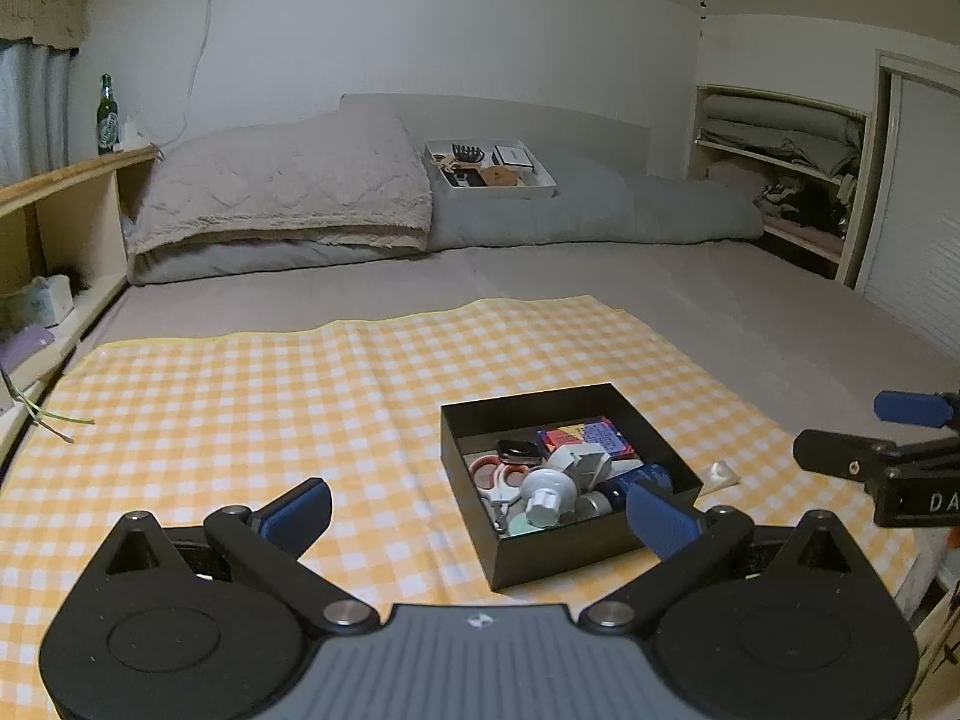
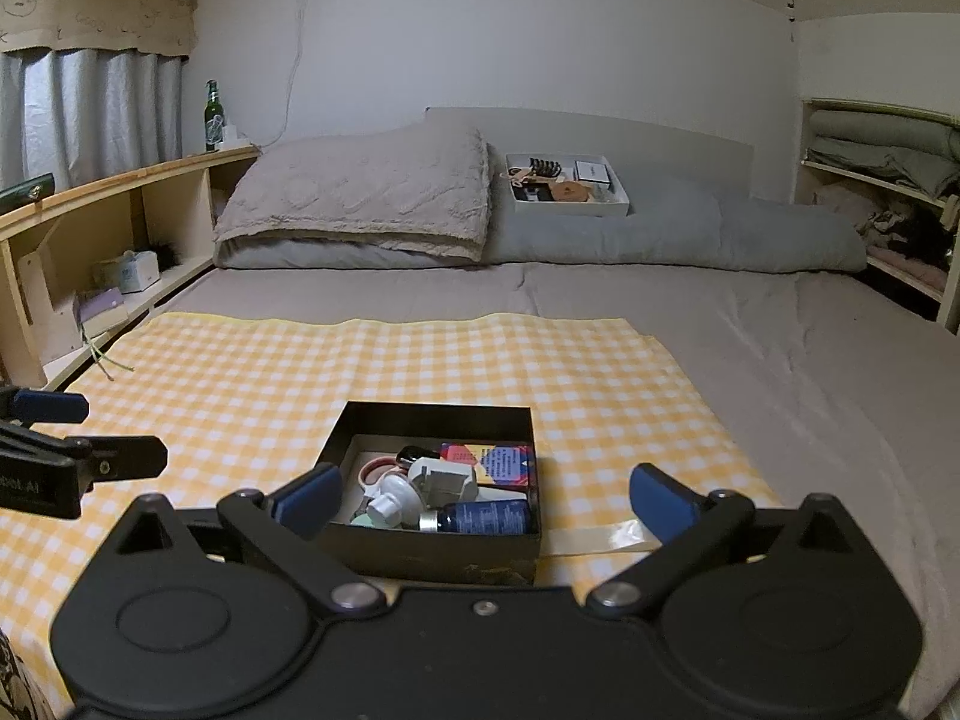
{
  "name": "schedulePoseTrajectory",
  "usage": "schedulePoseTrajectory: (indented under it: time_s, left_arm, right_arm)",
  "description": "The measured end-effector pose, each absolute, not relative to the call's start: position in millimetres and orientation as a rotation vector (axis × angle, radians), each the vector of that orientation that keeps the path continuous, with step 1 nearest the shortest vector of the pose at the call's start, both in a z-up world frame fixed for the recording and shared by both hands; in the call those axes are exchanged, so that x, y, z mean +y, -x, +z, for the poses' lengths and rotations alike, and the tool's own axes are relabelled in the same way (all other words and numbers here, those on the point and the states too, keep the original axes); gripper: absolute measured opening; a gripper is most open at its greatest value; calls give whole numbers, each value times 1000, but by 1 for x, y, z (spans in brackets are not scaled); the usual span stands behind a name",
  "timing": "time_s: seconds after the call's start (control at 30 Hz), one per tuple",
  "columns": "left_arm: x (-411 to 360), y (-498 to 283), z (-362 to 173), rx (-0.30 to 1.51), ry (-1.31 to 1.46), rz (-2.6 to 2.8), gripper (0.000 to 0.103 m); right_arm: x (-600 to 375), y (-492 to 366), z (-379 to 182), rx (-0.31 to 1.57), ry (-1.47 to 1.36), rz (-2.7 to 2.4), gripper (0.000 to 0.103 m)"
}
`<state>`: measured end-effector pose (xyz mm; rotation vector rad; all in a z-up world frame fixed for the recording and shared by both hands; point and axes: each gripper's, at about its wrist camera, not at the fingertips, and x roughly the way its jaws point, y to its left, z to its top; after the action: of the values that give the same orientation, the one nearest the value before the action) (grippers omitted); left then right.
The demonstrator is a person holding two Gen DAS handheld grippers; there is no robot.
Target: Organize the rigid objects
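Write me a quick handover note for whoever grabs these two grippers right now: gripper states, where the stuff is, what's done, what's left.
Left gripper: open, empty.
Right gripper: open, empty, jaws spread wide.
Black box sits on the yellow checked cloth on the bed. Inside: scissors, blue bottle, colourful card box, white knob-shaped piece, other small items.
Done: the items in view are in the box.
Left: a small white tube lies on the cloth beside the box; it may still need putting in.
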<state>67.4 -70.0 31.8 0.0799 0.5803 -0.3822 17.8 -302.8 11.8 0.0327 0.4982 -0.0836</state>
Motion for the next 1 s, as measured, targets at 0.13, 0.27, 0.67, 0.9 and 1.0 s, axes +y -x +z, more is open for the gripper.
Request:
schedulePoseTrajectory:
  time_s: [0.13,0.27,0.67,0.9,1.0]
  left_arm:
    - [-67,-64,30,584,-70,-373,103]
    - [-66,-62,31,576,-74,-364,103]
    - [-66,-62,32,580,-78,-360,103]
    - [-67,-62,31,582,-80,-359,103]
    - [-68,-62,30,581,-84,-359,103]
  right_arm:
    - [-302,-16,11,495,-24,-86,103]
    - [-302,-16,10,496,-24,-89,103]
    - [-301,-14,10,497,-14,-90,103]
    - [-300,-13,10,497,-6,-87,103]
    - [-300,-13,10,499,-3,-88,103]
